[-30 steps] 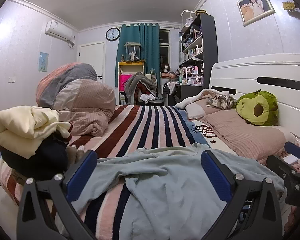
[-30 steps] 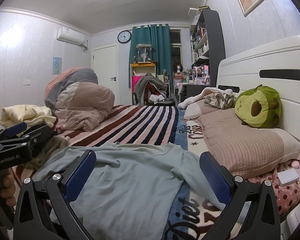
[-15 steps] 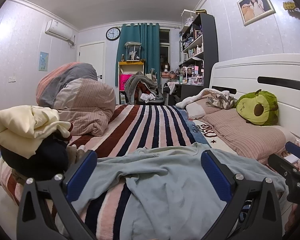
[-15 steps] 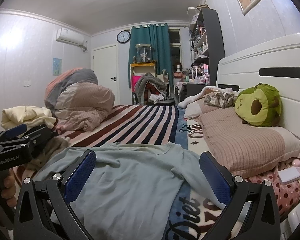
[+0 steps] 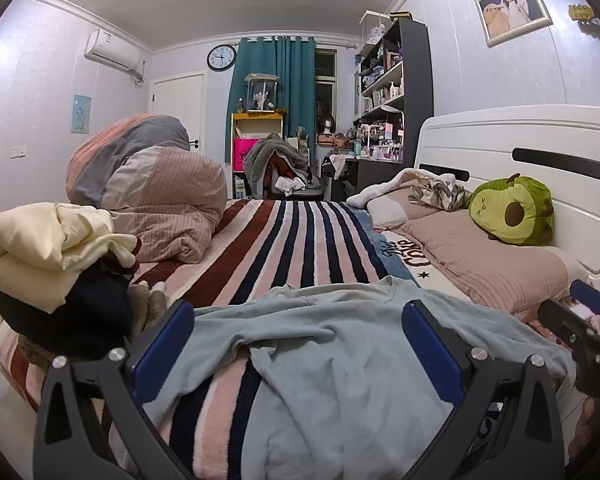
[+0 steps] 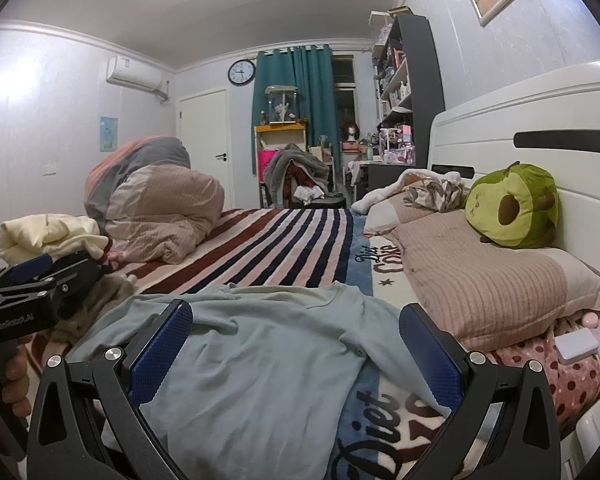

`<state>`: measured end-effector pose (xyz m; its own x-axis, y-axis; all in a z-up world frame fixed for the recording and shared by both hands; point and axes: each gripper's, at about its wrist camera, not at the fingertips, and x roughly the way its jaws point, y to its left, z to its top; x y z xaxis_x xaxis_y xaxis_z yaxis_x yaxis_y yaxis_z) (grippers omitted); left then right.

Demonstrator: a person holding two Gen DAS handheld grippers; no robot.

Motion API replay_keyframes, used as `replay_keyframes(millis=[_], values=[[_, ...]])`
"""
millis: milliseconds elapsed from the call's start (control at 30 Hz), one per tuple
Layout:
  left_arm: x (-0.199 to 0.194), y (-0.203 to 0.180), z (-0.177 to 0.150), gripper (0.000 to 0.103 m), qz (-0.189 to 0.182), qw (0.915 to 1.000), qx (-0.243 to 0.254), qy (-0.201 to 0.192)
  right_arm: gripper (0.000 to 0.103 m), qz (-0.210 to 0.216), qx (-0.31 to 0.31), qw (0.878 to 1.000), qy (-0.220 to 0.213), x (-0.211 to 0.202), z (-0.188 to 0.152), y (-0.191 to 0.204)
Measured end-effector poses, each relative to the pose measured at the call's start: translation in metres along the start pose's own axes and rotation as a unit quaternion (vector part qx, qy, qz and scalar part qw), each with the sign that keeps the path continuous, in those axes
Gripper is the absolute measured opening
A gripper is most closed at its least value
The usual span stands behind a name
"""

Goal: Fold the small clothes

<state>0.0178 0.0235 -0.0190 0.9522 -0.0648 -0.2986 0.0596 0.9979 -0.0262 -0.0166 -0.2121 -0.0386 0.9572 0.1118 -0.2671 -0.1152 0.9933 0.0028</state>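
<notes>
Two grippers hung with fingers spread, holding nothing: my left gripper (image 5: 298, 344) and right gripper (image 6: 296, 342) framed the pale blue shirt (image 6: 256, 364) in the lower centre, laid flat on the striped blanket (image 5: 296, 240), I judged, for folding. Lower right, the blanket's lettering (image 6: 376, 258) read "Diet Coke".

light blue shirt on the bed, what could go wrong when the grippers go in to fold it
1. The light blue shirt lies rumpled on the fuzzy striped blanket; an open left gripper or right gripper might pinch blanket along with cloth.
2. One sleeve is bunched toward the pink pillow, so a fold could trap it unevenly.
3. The pile of clothes sits close by the shirt's left side and could be knocked.
</notes>
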Motion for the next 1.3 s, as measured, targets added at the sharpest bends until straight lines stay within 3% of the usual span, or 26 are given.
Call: replay_keyframes(millis=[300,433,467,567,667,833,1000,1167,1300], values=[[0.014,0.057,-0.002,0.102,-0.021,0.9995,-0.021,0.011,0.102,0.003,-0.012,1.0,0.015,0.022,0.003,0.027],[0.02,0.104,-0.015,0.102,-0.048,0.9987,-0.006,0.019,0.102,0.041,0.014,0.999,0.031,0.039,0.004,0.036],[0.024,0.118,-0.021,0.102,-0.05,0.9983,0.003,0.029,0.1,0.05,0.017,0.998,0.032,0.042,0.004,0.037],[0.035,0.149,-0.04,0.101,-0.042,0.9971,0.018,0.06,0.079,0.078,0.021,0.996,0.038,0.054,0.005,0.052],[0.046,0.172,-0.065,0.087,-0.037,0.9942,0.022,0.098,0.07,0.086,0.013,0.995,0.047,0.067,0.003,0.065],[0.07,0.203,-0.106,0.063,-0.063,0.9853,-0.033,0.155,0.07,0.093,0.005,0.993,0.078,0.091,-0.005,0.081],[0.08,0.218,-0.134,0.062,-0.058,0.981,-0.054,0.177,0.07,0.099,-0.01,0.99,0.098,0.105,-0.011,0.093],[0.088,0.222,-0.149,0.046,-0.057,0.9774,-0.062,0.194,0.07,0.099,-0.012,0.989,0.109,0.115,-0.015,0.097],[0.084,0.23,-0.151,0.045,-0.074,0.9765,-0.067,0.191,0.07,0.099,-0.014,0.988,0.117,0.123,-0.016,0.099]])
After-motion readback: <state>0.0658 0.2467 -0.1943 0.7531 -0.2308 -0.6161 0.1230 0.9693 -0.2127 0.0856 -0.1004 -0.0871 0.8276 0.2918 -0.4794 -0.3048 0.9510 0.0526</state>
